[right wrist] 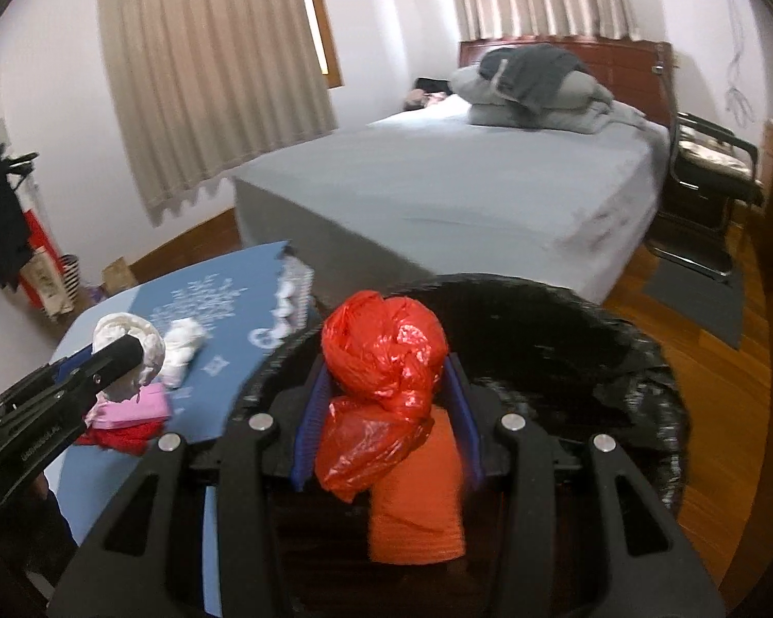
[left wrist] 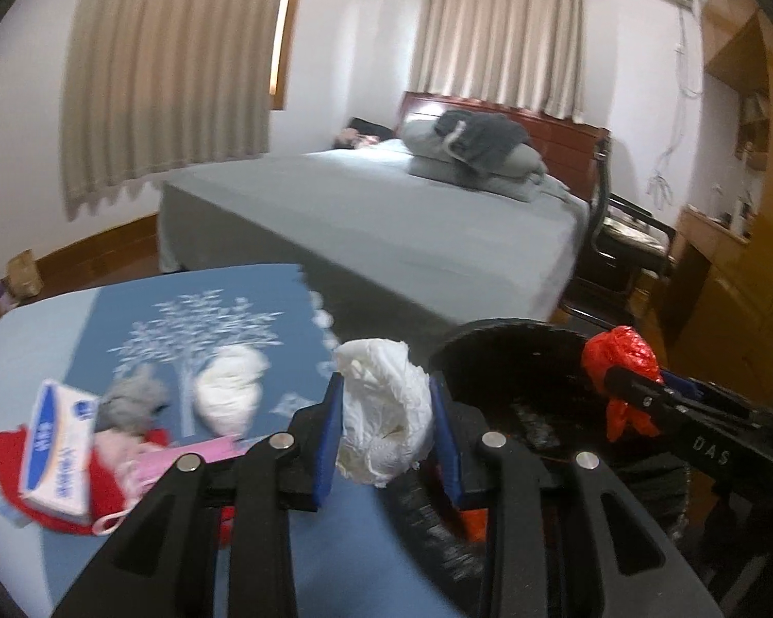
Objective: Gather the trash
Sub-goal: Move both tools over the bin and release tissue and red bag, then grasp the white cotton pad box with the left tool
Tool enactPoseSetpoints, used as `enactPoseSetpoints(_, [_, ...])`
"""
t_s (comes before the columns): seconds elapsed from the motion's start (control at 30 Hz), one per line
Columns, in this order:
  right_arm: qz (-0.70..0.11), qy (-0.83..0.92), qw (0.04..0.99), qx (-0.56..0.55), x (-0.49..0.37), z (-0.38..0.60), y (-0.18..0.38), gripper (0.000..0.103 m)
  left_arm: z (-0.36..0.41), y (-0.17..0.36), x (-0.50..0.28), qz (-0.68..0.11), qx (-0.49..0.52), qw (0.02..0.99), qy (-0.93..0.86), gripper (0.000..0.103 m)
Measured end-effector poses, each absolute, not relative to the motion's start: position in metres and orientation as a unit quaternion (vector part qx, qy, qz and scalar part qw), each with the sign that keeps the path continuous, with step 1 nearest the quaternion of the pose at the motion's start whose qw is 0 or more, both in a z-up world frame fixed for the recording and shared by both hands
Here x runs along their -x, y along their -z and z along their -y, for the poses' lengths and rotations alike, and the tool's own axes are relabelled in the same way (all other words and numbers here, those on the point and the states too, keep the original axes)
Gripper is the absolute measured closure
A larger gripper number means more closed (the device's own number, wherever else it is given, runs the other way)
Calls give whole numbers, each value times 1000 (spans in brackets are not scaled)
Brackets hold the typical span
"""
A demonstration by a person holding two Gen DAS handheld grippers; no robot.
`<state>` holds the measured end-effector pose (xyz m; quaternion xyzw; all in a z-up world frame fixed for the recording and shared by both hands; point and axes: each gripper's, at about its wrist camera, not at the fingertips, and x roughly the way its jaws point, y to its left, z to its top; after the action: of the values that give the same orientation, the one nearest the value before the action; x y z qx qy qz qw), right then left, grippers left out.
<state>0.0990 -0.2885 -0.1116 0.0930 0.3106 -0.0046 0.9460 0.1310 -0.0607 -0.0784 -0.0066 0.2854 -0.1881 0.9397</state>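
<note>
My left gripper (left wrist: 385, 412) is shut on a crumpled white paper wad (left wrist: 384, 407), held above the blue table's right edge, beside the black-lined trash bin (left wrist: 510, 345). My right gripper (right wrist: 386, 396) is shut on a knotted red plastic bag (right wrist: 381, 360), held over the bin's opening (right wrist: 567, 319). An orange item (right wrist: 417, 504) lies inside the bin below it. The right gripper with the red bag also shows in the left wrist view (left wrist: 618, 376); the left gripper with the wad shows in the right wrist view (right wrist: 129, 350).
On the blue table (left wrist: 51, 340) lie another white wad (left wrist: 229, 386), a grey wad (left wrist: 131, 401), a tissue pack (left wrist: 59, 443), pink paper (left wrist: 180, 456) and a red cloth (left wrist: 103, 494). A grey bed (left wrist: 386, 216) stands behind; a chair (right wrist: 706, 165) to the right.
</note>
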Motion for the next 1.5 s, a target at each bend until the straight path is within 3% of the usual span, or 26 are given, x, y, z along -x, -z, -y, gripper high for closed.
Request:
enactPoseSetpoints(0.2, [-315, 41, 943, -98, -98, 316, 119, 55, 103, 85, -144, -300, 3, 924, 236, 69])
enactPoseSetpoints(0.27, [-314, 55, 943, -100, -97, 324, 120, 43, 113, 87, -147, -304, 3, 918, 255, 58])
enactPoseSetpoints(0.3, [-311, 61, 943, -101, -96, 327, 120, 36, 115, 87, -147, -304, 4, 917, 260, 45])
enactPoseSetpoints(0.33, [-309, 66, 943, -102, -95, 329, 119, 32, 116, 87, -147, -303, 6, 916, 262, 39])
enactPoseSetpoints(0.43, [-302, 81, 945, -101, -92, 333, 119, 15, 112, 85, -146, -299, 7, 919, 255, 34])
enactPoseSetpoints(0.53, [-296, 82, 946, -105, -91, 331, 116, 9, 96, 83, -144, -295, 10, 927, 230, 29])
enactPoseSetpoints(0.63, [-297, 72, 947, -104, -94, 321, 114, 7, 77, 81, -143, -289, 11, 936, 200, 24])
enactPoseSetpoints(1.07, [-306, -36, 949, -71, -123, 214, 109, 7, -44, 76, -130, -255, -11, 967, 19, 24])
enactPoseSetpoints(1.5, [-313, -98, 943, -50, -149, 139, 113, 7, -122, 113, -136, -301, 0, 951, -68, 24])
